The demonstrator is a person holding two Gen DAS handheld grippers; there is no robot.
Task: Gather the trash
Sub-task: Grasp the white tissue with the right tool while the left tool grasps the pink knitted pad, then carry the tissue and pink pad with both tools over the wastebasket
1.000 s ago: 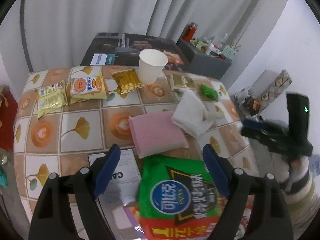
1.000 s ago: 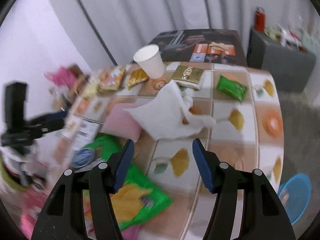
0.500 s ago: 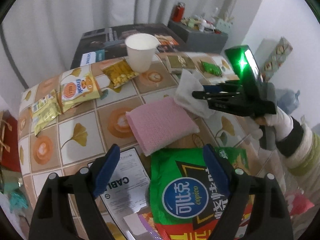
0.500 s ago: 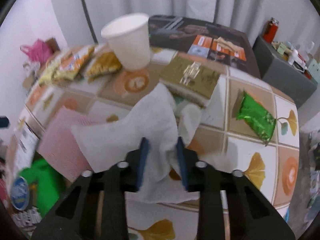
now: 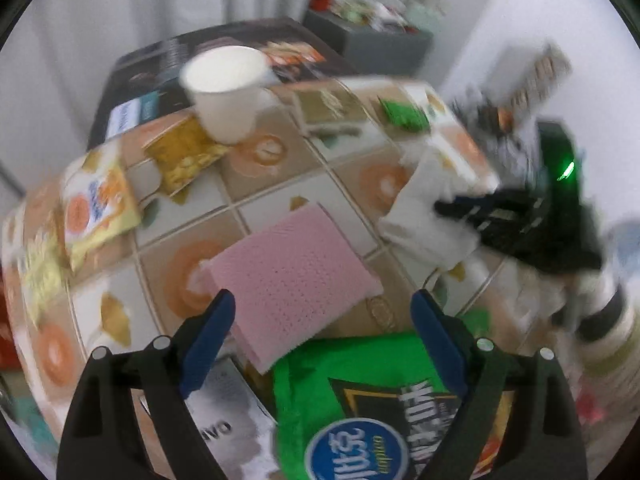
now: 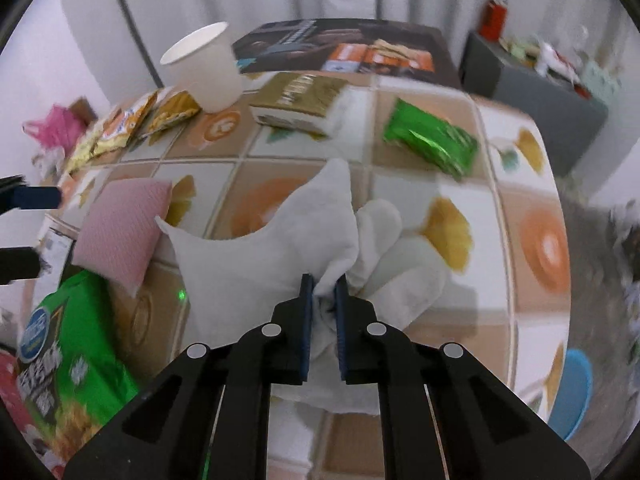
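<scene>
Right hand-held gripper [image 6: 322, 294] now lower, nose-down, pinching white tissue [image 6: 256, 256]

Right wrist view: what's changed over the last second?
The right hand-held gripper came down with its jaws closing and is now clamped on the crumpled white tissue. The left hand-held gripper stays open above the pink cloth. The paper cup and snack packets haven't moved.
</scene>
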